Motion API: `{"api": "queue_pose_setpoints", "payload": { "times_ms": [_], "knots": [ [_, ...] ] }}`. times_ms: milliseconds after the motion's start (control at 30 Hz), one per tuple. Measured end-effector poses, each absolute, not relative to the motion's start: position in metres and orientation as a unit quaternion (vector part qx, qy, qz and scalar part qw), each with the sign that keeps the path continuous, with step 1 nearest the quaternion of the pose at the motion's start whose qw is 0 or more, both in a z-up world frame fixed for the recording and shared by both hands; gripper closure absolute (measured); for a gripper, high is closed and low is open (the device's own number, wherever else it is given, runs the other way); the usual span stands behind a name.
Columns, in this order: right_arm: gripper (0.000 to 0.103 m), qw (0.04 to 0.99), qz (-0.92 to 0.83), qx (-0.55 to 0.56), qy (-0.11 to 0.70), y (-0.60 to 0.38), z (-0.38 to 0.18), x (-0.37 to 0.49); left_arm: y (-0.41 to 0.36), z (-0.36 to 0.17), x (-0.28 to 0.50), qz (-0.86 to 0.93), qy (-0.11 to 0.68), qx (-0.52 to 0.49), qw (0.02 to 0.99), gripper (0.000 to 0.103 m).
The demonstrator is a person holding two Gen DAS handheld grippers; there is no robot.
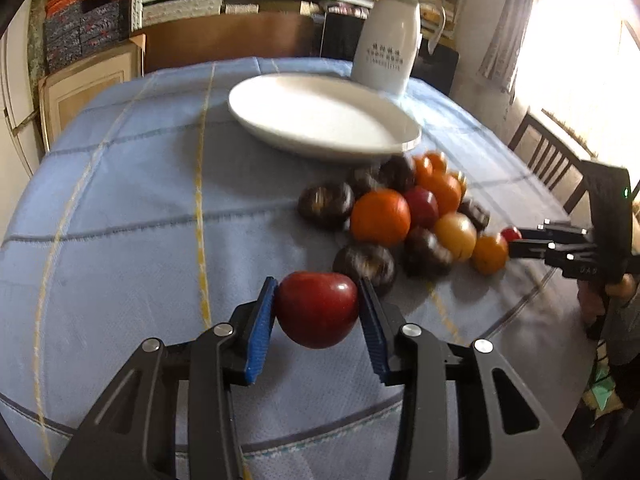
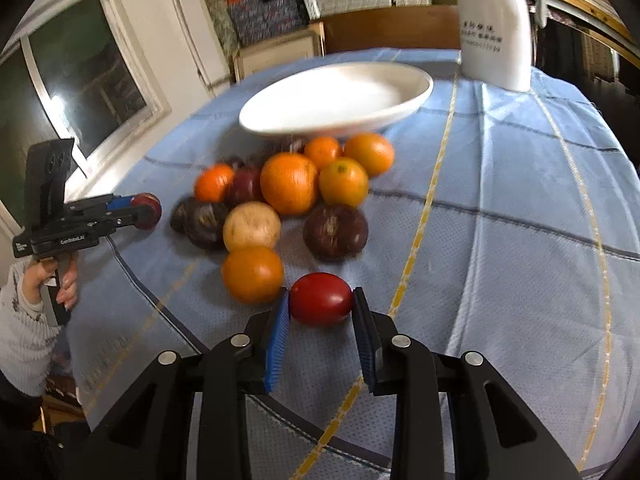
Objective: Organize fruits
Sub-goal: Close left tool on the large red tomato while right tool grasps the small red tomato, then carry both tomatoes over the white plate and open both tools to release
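On the left, my left gripper (image 1: 318, 312) is clenched on a dark red apple (image 1: 317, 309), one blue pad (image 1: 260, 328) pressed to each side. The right wrist view shows the same apple (image 2: 147, 210) raised above the blue checked tablecloth (image 1: 120, 208), near the table's left edge and just left of the fruit pile.

In the middle, the pile lies on the cloth just near of the white plate (image 1: 320, 116). The plate has nothing on it, and a white jug (image 1: 390, 40) stands at its far right. In the pile I count several oranges; the biggest orange (image 2: 289, 183) sits at the centre, with a dark purple round fruit (image 2: 335, 231) touching its near right side and a pale yellow-brown fruit (image 2: 251, 225) on its near left. More dark purple fruits (image 1: 326, 205) rim the pile's left side, and a small red fruit (image 1: 421, 206) is wedged among the oranges. Motion blur softens the far fruits, so I cannot count them exactly.

On the right, my right gripper (image 2: 320, 306) grasps a smaller red fruit (image 2: 321, 299) between its blue pads, at the near right edge of the pile, just beside one orange (image 2: 252, 274). I cannot tell whether this fruit touches the cloth.
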State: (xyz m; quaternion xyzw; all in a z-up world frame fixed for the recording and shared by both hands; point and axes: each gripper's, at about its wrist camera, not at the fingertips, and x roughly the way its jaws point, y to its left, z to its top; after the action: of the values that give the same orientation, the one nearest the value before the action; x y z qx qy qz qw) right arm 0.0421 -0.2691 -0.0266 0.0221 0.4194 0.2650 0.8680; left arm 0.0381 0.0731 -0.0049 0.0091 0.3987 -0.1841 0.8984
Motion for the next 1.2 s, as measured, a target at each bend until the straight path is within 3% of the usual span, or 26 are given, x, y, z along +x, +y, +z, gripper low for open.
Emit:
{"api": "queue_pose_setpoints", "payload": {
  "times_ms": [300,567,633,667,700,867,900,1033,1200],
  "knots": [
    [0.072,0.898,0.265,0.08,0.341,-0.249,0.044,0.103,0.024,0.043,0.12,-0.178,0.345,0.012,0.921,0.063],
    [0.071,0.897,0.227,0.087,0.368,-0.216,0.012,0.185,0.003,0.004,0.183,-0.16,0.374,-0.003,0.914,0.063],
    [0.067,0.897,0.227,0.091,0.369,-0.217,0.005,0.19,0.003,-0.001,0.187,-0.16,0.377,0.007,0.912,0.063],
    [0.064,0.898,0.225,0.095,0.365,-0.22,0.004,0.19,0.002,-0.003,0.187,-0.162,0.375,0.014,0.913,0.06],
    [0.06,0.9,0.223,0.097,0.361,-0.222,0.004,0.189,0.001,-0.002,0.187,-0.162,0.371,0.02,0.914,0.051],
    [0.06,0.904,0.223,0.128,0.342,-0.238,0.006,0.185,0.009,0.006,0.171,-0.155,0.344,0.033,0.926,0.025],
    [0.059,0.905,0.219,0.132,0.34,-0.241,0.005,0.186,0.011,0.008,0.168,-0.152,0.339,0.031,0.928,0.024],
    [0.041,0.911,0.193,0.15,0.332,-0.254,0.0,0.185,0.021,0.009,0.165,-0.138,0.332,0.017,0.933,0.016],
    [0.041,0.909,0.187,0.168,0.333,-0.264,-0.005,0.183,0.032,0.006,0.159,-0.127,0.331,0.003,0.935,0.014]
  ]
}}
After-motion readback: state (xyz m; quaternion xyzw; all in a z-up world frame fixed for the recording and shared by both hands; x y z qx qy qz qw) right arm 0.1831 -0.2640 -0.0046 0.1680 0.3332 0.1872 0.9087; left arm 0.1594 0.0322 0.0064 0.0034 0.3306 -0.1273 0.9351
